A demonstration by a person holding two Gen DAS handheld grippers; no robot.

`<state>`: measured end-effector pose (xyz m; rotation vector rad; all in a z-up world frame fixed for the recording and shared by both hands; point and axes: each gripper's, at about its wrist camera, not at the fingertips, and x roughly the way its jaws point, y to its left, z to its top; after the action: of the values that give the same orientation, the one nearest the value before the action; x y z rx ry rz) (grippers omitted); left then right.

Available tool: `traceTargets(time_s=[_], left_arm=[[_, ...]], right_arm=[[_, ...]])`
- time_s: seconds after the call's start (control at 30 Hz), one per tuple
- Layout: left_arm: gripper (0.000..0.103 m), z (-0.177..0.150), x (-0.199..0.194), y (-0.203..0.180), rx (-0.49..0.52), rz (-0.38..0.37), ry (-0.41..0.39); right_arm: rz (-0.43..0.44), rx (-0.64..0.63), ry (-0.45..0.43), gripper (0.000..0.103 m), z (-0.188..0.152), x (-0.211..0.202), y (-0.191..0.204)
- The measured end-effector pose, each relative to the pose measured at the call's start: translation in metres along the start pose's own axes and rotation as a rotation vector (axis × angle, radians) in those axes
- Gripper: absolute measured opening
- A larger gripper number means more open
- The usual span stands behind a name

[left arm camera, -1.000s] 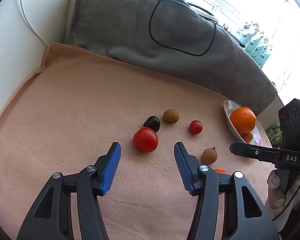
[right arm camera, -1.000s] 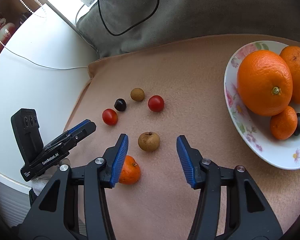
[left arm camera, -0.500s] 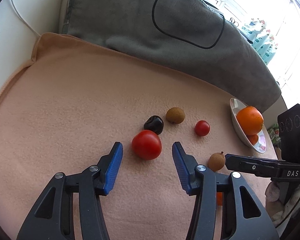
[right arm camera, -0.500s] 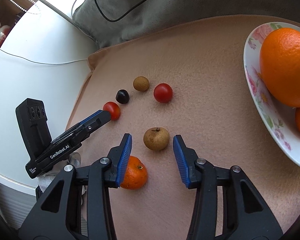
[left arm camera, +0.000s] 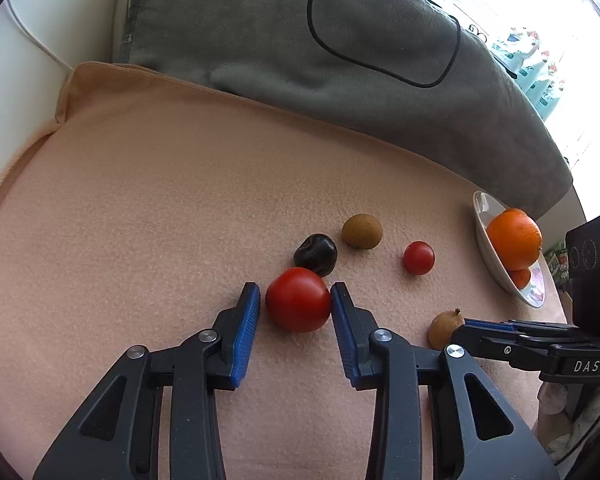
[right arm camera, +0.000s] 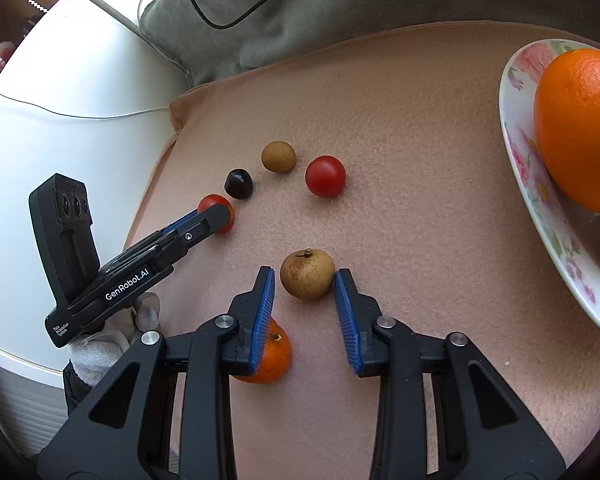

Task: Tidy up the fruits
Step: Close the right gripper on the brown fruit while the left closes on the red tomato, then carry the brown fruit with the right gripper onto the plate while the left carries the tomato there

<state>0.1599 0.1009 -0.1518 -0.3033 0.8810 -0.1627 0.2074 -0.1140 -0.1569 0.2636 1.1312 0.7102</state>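
My left gripper (left arm camera: 297,298) is open with its blue pads on either side of a red tomato (left arm camera: 298,299) on the peach cloth; the right pad seems to touch it. My right gripper (right arm camera: 305,280) is open around a brown longan (right arm camera: 307,274), its tips level with the fruit. A dark plum (left arm camera: 315,253), a second brown longan (left arm camera: 361,231) and a smaller red tomato (left arm camera: 419,257) lie just beyond. A small mandarin (right arm camera: 270,354) lies under my right gripper's left finger. A floral plate (right arm camera: 520,152) at the right holds a big orange (right arm camera: 580,128).
A grey cushion (left arm camera: 300,40) with a black cable lies along the back of the peach cloth (left arm camera: 160,200). A white surface (right arm camera: 80,100) borders the cloth on the left. The left gripper also shows in the right wrist view (right arm camera: 216,216).
Both grippers moved forward and down. The left jaws have narrowed around the red tomato, and the right jaws have narrowed around the brown longan.
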Motion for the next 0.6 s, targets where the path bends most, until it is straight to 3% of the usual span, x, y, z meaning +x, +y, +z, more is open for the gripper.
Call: traceTargets(time_s=[0.6], left_arm=[[0.031,-0.002,-0.015,-0.009,0.000,-0.017,-0.031]], right_arm=[[-0.056,-0.067,-0.065,0.028,-0.008,-0.022,0.009]])
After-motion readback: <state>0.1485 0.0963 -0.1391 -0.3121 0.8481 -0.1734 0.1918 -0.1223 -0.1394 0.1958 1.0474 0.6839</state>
